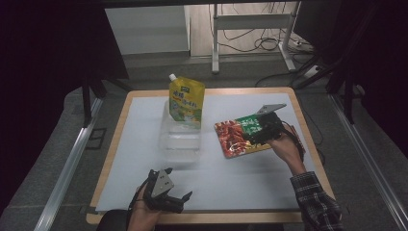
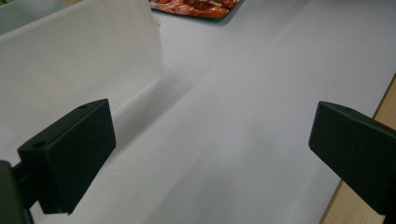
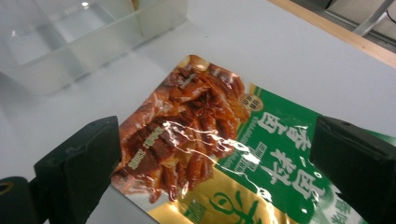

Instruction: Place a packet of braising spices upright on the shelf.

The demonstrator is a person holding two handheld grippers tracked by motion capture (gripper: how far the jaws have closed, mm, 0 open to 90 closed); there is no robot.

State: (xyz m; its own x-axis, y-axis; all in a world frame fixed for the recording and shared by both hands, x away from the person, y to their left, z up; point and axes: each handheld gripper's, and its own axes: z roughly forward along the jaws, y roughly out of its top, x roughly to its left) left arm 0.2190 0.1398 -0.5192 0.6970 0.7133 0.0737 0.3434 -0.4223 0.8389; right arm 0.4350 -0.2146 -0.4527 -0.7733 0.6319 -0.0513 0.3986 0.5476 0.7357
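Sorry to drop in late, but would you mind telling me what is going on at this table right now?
A person holds a gripper in each hand. The right gripper hovers with open jaws over a red and green food packet lying flat on the white table. The left gripper waits open near the front edge, holding nothing. A clear plastic bin sits mid-table with a yellow spouted pouch standing in its far end.

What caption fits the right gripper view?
Open right gripper poised over a red-and-green foil food packet on the white table, clear plastic bin behind.
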